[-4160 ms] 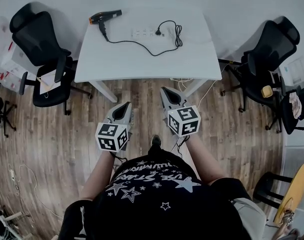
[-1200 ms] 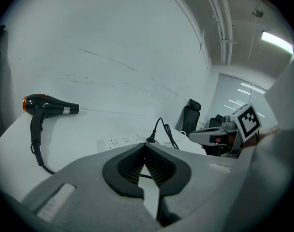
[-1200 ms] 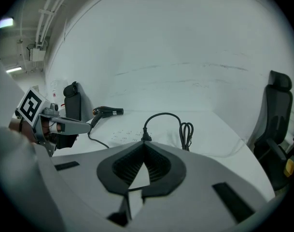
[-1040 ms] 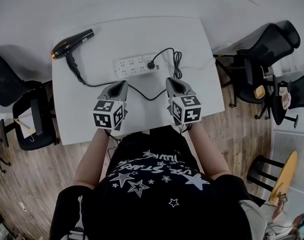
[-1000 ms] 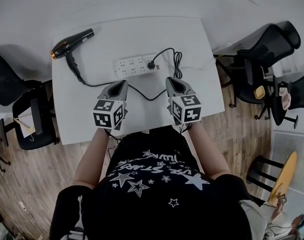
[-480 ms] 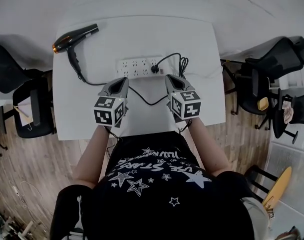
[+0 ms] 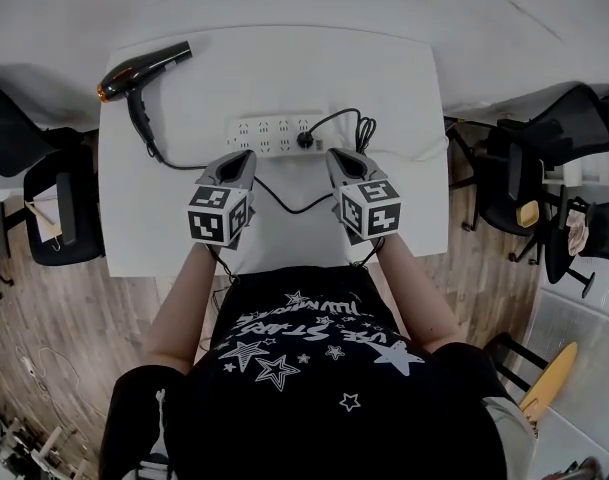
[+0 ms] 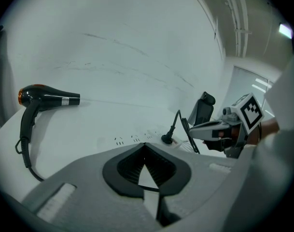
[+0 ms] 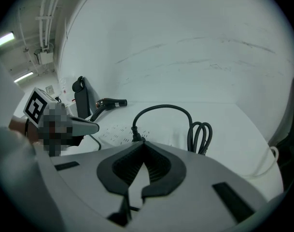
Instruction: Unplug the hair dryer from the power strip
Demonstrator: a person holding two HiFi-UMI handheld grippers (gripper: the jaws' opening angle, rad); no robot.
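Observation:
A black hair dryer (image 7: 144, 68) with an orange nozzle end lies at the white table's (image 7: 404, 218) far left corner. Its black cord runs to a plug (image 7: 305, 140) seated in the right end of the white power strip (image 7: 269, 134). The strip's own cord lies in a coil (image 7: 363, 130) to the right. My left gripper (image 7: 242, 158) hovers just in front of the strip, shut and empty. My right gripper (image 7: 336, 155) is also shut and empty, slightly right of and nearer than the plug. In the gripper views the plug (image 9: 135, 135) and strip (image 8: 132, 139) sit just beyond the closed jaws.
Black office chairs stand left (image 7: 44, 183) and right (image 7: 539, 158) of the table, on a wooden floor (image 7: 74, 318). A white cable (image 9: 270, 161) hangs off the table's right edge. The person stands at the table's near edge.
Both grippers have moved forward over the table and lower, closer to the power strip and plug. Their jaws stayed shut.

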